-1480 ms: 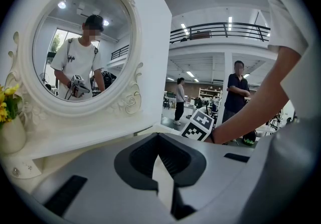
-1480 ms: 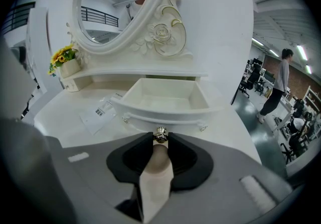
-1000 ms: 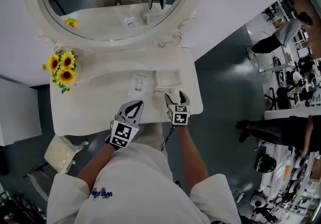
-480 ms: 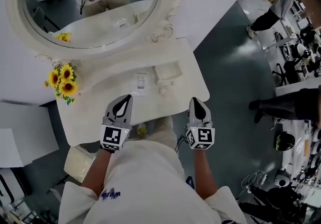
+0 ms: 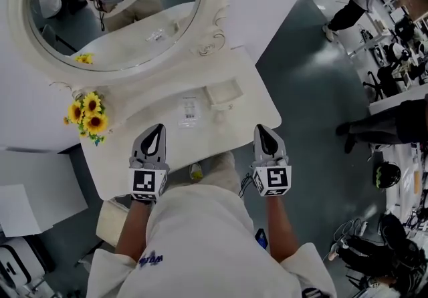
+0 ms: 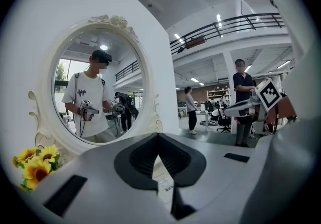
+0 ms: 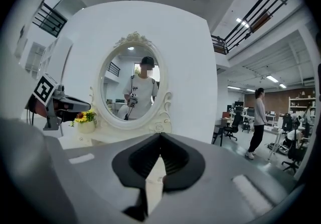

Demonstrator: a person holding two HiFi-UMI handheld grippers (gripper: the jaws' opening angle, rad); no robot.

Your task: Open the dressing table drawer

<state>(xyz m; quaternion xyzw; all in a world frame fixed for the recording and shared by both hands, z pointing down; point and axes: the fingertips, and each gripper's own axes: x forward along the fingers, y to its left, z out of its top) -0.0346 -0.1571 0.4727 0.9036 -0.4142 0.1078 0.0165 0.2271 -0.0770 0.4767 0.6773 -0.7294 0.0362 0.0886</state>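
Both grippers have risen back off the table (image 5: 249, 99) since 1 second ago, and the right jaws, open then, are shut. My left gripper (image 5: 157, 131) hovers over the front edge, jaws closed on nothing. The drawer lies under that edge between the 2 grippers, hidden by the top; open or not, I cannot tell. My right gripper (image 5: 260, 129) hovers empty too. I judge no pull is under way: next, lower 1 gripper, open its jaws and take hold of the drawer front.
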